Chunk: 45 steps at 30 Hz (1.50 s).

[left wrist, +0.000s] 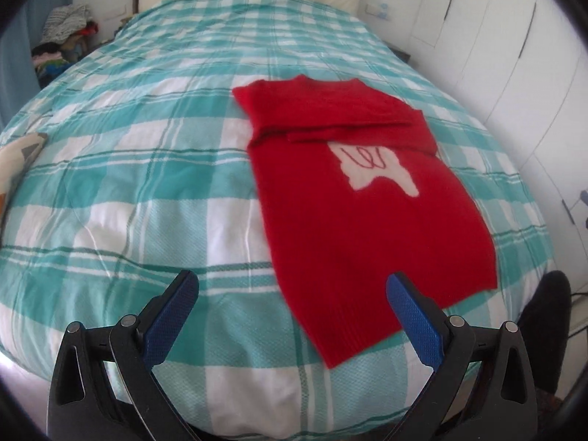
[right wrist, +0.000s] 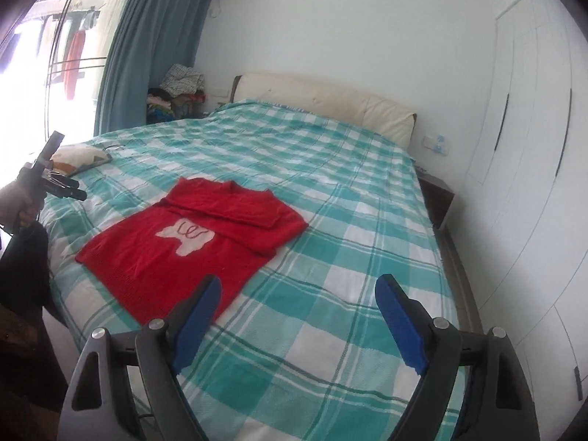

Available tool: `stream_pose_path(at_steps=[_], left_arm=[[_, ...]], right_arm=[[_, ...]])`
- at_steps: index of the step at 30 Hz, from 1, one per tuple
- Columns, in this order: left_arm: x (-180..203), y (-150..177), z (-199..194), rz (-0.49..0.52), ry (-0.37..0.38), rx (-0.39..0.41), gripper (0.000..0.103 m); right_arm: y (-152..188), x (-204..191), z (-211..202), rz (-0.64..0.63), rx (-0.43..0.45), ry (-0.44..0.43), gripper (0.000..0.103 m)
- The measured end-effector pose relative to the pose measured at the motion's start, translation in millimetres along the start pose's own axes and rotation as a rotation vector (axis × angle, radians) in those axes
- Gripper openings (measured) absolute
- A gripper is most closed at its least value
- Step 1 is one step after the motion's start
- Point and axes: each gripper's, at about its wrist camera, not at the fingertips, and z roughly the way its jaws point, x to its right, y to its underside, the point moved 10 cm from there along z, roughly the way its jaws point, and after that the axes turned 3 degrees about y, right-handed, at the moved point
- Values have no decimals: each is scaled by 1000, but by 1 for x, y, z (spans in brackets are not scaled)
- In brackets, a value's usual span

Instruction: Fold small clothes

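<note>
the red sweater lies right of centre on the bed, sleeves folded in. left claw and right claw hang wide apart, empty. a one-layer pinch at the hem may drag the folded sleeves loose.

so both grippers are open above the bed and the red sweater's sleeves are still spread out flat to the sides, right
Not quite. The left gripper and right gripper are both open above the bed, but the red sweater has its sleeves folded across the chest, not spread out. Both wrist views show this; the right wrist view shows it most clearly.
</note>
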Motion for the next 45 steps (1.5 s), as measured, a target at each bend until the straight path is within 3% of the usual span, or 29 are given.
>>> stream_pose_path(at_steps=[3,6,9,11,16,18,19,20,22,23,26,29,34,39,45], left_arm=[[12,22,24,-33,0,-54,101],[21,36,34,-48,6,-68,101],[25,46,44,-41,8,-97,96],[28,53,49,-30,16,-118,83],[28,59,49,-51,33,-121,77],[26,60,47,-70,43,-121,66],[25,60,46,-83,54,-124,55],[24,61,46,-96,70,-128,37],[25,64,45,-125,112,-143,10],[23,64,44,-145,125,-138,8],[21,56,33,-217,184,-98,5],[22,27,18,-245,240,-20,5],[14,-60,21,-209,242,116,5],[-11,-149,61,-221,186,203,3],[-39,-226,131,-276,132,182,3]], right_arm=[[35,-38,46,146,-91,-180,85],[73,-70,97,312,-206,-296,81],[100,-89,131,418,-287,-350,72],[112,-95,144,474,-325,-376,64],[126,-109,155,520,-379,-420,48],[126,-108,155,547,-382,-433,39],[126,-109,156,566,-382,-446,31],[126,-111,156,574,-387,-458,23],[128,-114,157,556,-400,-457,14],[128,-114,157,551,-400,-450,5],[119,-108,151,576,-364,-437,5],[97,-96,141,602,-297,-425,5],[36,-64,156,593,-172,-361,5],[-25,-18,218,633,-87,-279,5],[-77,33,310,707,-59,-235,5]])
